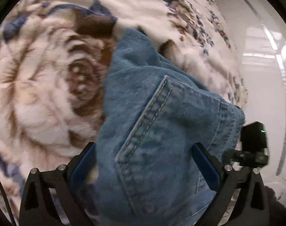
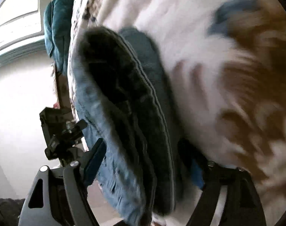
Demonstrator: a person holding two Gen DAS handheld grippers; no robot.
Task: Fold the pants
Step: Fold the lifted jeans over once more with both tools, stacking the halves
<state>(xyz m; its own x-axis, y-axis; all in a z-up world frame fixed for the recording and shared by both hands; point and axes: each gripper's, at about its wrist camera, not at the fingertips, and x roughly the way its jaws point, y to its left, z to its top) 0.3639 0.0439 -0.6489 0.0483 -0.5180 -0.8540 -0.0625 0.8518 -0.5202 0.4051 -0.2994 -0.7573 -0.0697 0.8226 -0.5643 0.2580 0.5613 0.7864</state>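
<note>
Blue denim pants lie bunched on a fluffy floral blanket, a stitched seam running toward me. My left gripper points down at them, its jaws spread wide with the denim lying between the blue pads; a sliver of gap shows at the left pad. In the right wrist view, the pants hang as a thick folded edge along the blanket's side. My right gripper straddles this fold with its jaws apart, and the fingers stand off the cloth. The picture is blurred.
The blanket's edge drops to a glossy white floor on the right. A black device with a green light sits beside the pants. In the right wrist view, another black device, a teal fabric and a bright window show at the left.
</note>
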